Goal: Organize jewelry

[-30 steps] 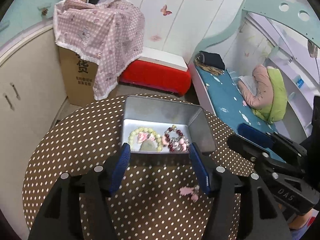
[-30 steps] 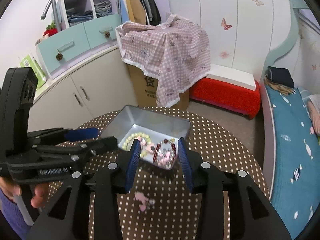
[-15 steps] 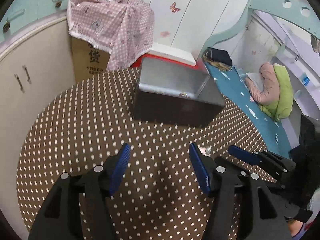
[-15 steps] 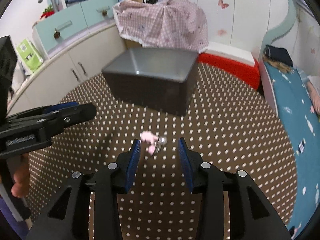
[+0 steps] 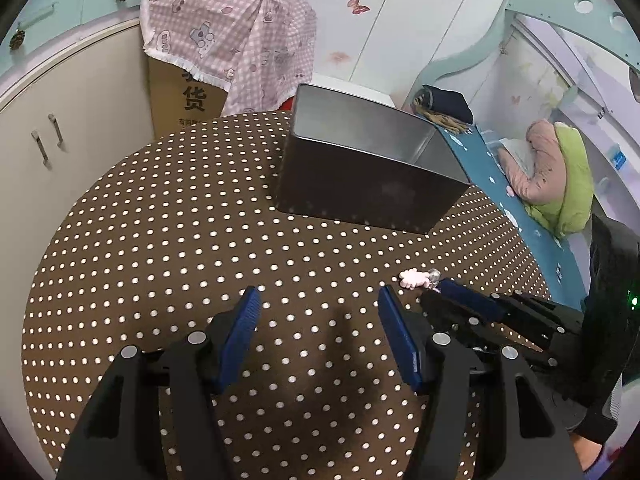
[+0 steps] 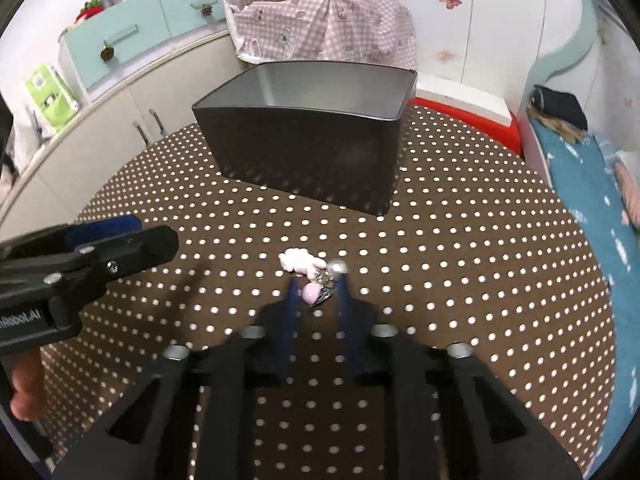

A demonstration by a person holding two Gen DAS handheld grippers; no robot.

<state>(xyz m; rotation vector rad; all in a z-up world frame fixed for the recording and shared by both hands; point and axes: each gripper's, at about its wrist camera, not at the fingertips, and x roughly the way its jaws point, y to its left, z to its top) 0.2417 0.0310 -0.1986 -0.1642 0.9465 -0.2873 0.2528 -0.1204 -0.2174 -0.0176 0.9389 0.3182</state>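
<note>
The trinket (image 6: 310,274) lies on the table (image 6: 460,264), long axis running far-left to near-right. Right gripper (image 6: 316,294), just closing, pinches its near end; left gripper (image 5: 316,322) stays spread.

Both handheld tools are matte black plastic with angular, faceted arms. The left gripper (image 5: 316,328), filling the lower half of its own view, carries ribbed royal-blue pads (image 5: 239,334) on the inner faces of its fingers, with round silver screw heads along the knuckles. The right gripper (image 6: 316,300), at lower centre of its view, has the same blue-lined fingers and silver screws. At the left edge of that view, white lettering runs along the other tool's black body.
</note>
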